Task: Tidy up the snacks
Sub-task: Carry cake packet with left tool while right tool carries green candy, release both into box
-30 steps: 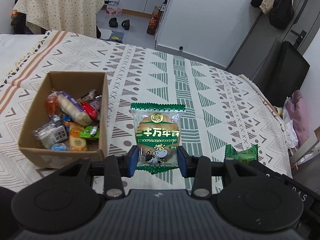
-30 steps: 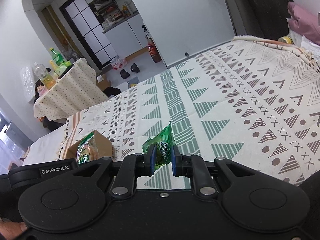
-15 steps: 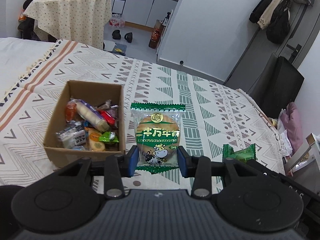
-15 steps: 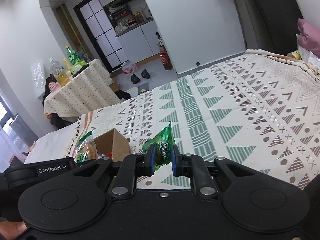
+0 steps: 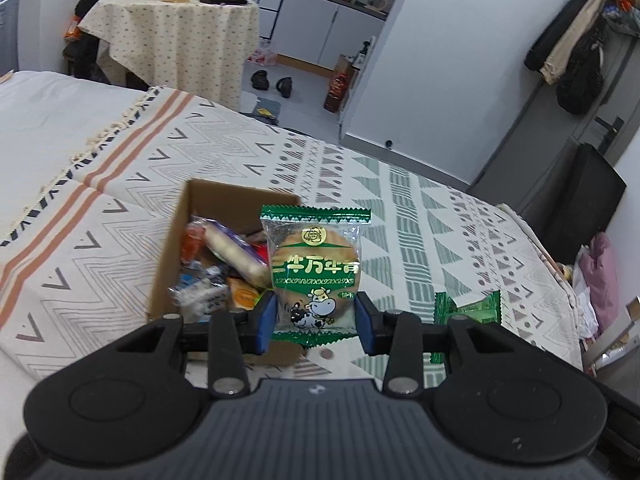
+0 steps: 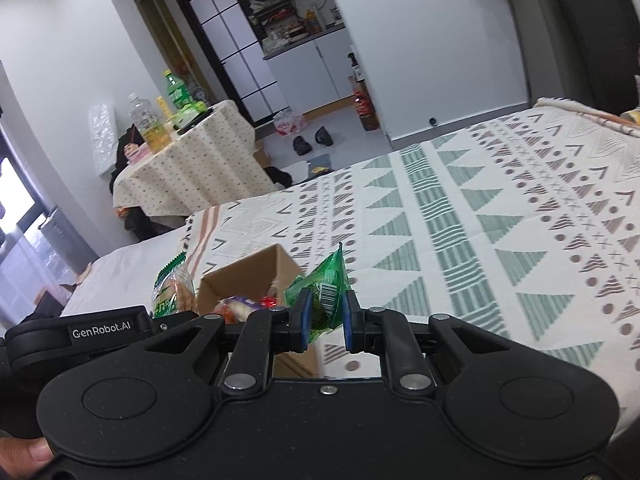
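Observation:
My left gripper [image 5: 316, 322] is shut on a green-and-clear cake packet [image 5: 316, 276] with a cow on it, held upright over the right side of a cardboard box [image 5: 176, 240] full of wrapped snacks. My right gripper [image 6: 325, 322] is shut on a small green candy packet [image 6: 326, 284], held just right of the same box [image 6: 248, 276]. The candy packet [image 5: 468, 308] also shows at the right in the left wrist view. The cake packet [image 6: 172, 292] shows left of the box in the right wrist view.
The box stands on a bed spread with a patterned blanket [image 5: 400, 200]. A cloth-covered table [image 5: 176, 36] with bottles stands beyond the bed, and shoes [image 5: 272, 80] lie on the floor. A black chair [image 5: 580, 196] is off the bed's right side.
Both grippers have carried their packets leftward to the box. The cake packet has gone from right of the box to over its right side. The candy packet has neared the box's right wall.

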A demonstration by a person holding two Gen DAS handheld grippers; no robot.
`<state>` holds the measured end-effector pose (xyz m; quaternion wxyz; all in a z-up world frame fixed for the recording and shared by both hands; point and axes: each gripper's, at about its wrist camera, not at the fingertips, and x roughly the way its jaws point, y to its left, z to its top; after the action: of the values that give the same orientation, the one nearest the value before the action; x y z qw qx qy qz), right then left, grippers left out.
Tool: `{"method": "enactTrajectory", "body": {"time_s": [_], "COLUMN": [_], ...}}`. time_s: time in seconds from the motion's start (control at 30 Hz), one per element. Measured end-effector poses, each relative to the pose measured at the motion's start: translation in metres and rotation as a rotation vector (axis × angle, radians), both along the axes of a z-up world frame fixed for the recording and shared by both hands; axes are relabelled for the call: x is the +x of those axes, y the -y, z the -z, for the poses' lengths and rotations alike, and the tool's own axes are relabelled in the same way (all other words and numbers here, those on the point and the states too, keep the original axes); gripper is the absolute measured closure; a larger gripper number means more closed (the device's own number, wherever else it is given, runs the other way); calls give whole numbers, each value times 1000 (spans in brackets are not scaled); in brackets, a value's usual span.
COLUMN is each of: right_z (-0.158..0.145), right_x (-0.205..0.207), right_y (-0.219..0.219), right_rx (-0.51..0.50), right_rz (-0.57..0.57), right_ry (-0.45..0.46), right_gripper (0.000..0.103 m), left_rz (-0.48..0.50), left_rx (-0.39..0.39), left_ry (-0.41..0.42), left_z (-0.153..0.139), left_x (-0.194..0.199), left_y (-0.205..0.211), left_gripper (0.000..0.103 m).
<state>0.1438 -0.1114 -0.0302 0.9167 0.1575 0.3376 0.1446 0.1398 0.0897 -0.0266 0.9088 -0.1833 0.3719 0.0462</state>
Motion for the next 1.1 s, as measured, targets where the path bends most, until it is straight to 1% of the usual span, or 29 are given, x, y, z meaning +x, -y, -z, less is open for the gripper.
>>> {"method": "enactTrajectory", "body": {"time_s": [0.13,0.33,0.43,0.63,0.77,0.83,0.9,1.0,1.03,1.1], "right_z": [6,18,23,29,34,37,40,42,42,41], "right_x": [11,28,37,50,57,60,62,62,62,61], "right_y": [-14,-39,-51,-76,-87,-91,-94,-96,-96,-94], "right_rx": [31,25,25,26,35,43,50,60,65,66], "right_rz": [-27,-66,-86,-136,-155,-163,-163,-174,-182,-177], "right_ry": [-35,-69,-87,-107,-119,-126,-127,-131,-133,-132], "right_gripper": [87,87,87,87,87,87,87,87,83,81], "left_rz": [-27,-55,-66,-89,-101,-111,-114,-129,-133,-145], "left_rx": [-4,-16,-37,-36,-47,-61,-83,-81,-81,-79], "left_ry": [-5,-40,-62,-85,-127,-132,-131,-142,-148,-159], "left_z": [1,12,19,28,40,42,44,45,45,44], "left_x": [6,18,25,36,43,44,44,42,42,41], "left_y": [-16,-37,-48,-61,-67,-70,-74,-76,-76,-76], "left_gripper": [63,63,63,62,62,58,50,43,41,33]}}
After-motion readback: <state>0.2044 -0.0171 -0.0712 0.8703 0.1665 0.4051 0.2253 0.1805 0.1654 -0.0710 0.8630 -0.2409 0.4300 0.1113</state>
